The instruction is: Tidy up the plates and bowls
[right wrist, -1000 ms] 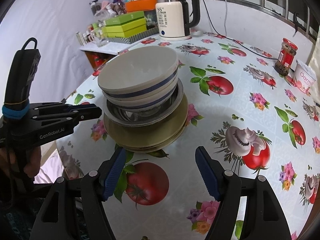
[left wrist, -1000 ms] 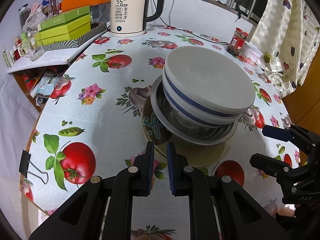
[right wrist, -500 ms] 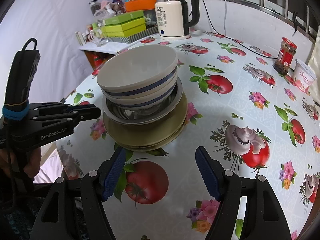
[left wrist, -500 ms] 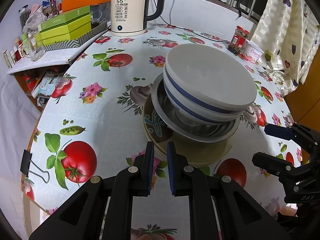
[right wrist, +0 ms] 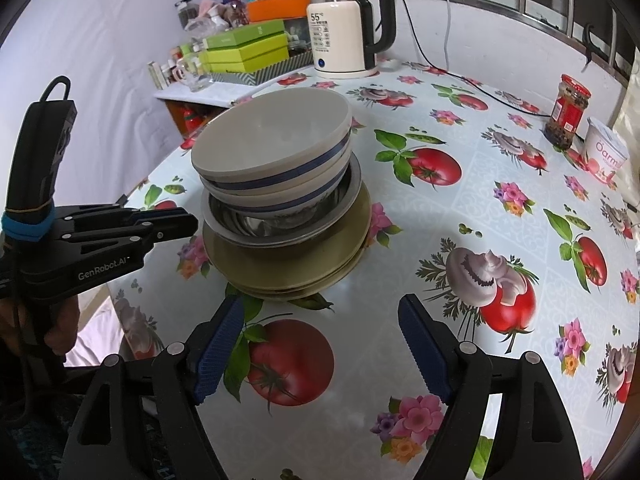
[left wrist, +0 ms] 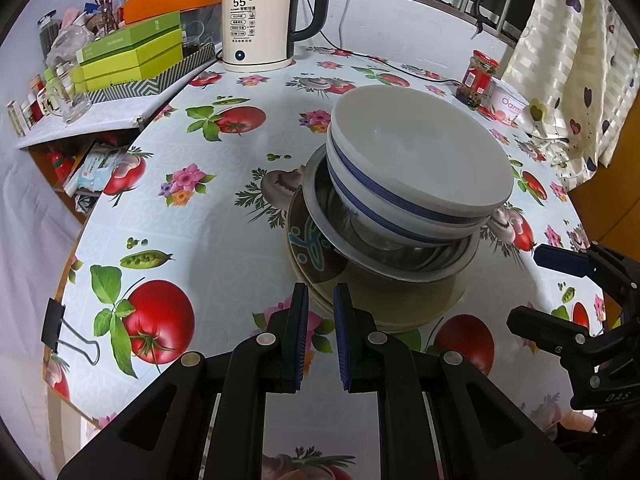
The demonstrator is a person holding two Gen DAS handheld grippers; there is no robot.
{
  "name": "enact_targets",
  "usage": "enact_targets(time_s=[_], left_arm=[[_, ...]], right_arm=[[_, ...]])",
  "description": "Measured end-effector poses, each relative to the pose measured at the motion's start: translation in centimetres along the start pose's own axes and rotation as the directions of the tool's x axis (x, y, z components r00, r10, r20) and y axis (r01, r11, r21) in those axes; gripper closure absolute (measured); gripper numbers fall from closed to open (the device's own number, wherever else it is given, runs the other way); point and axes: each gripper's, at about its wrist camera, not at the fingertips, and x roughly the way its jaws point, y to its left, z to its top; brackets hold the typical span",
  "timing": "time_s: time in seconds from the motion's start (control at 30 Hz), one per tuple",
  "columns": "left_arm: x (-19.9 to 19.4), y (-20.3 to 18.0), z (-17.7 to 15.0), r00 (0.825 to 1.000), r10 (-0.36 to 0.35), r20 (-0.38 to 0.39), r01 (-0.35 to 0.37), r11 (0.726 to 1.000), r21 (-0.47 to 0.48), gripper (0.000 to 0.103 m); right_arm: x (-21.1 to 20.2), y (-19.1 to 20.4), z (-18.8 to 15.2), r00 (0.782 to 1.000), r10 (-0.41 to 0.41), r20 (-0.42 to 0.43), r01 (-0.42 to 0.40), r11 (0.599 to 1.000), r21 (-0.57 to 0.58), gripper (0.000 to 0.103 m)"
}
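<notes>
A stack stands mid-table: olive plates (left wrist: 404, 300) (right wrist: 288, 268) at the bottom, a steel bowl (left wrist: 404, 258) (right wrist: 280, 228) on them, and two white bowls with a blue stripe (left wrist: 416, 160) (right wrist: 272, 148) nested on top, leaning. My left gripper (left wrist: 320, 300) is nearly shut and empty, its tips just short of the plates' near rim; it also shows in the right wrist view (right wrist: 176, 222). My right gripper (right wrist: 320, 312) is open and empty, just in front of the stack; it also shows in the left wrist view (left wrist: 536, 284).
A white electric kettle (left wrist: 260, 20) with its cord stands at the back. A red jar (right wrist: 568, 116) and a yogurt cup (right wrist: 606, 156) stand back right. Green boxes (left wrist: 128, 56) and glassware sit on a side shelf. A binder clip (left wrist: 60, 332) holds the tablecloth edge.
Both grippers have drifted slightly; the stack looks a touch closer in the left wrist view. Nothing was grasped or released.
</notes>
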Motion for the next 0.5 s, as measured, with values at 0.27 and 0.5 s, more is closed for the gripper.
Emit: enact_targets(time_s=[0.27,0.5], left_arm=[[-0.01,-0.04,-0.14,1.0,0.005,-0.001,-0.005,1.0,0.002,0.09],[0.11,-0.02,-0.31,1.0,0.007,-0.006,-0.007,1.0,0.001,0.09]], right_arm=[[-0.01,-0.02,-0.03,1.0,0.001,-0.002,-0.001,1.0,0.0,0.023],[-0.02,-0.08,-0.2,1.0,0.0,-0.005,0.0,1.0,0.002,0.023]])
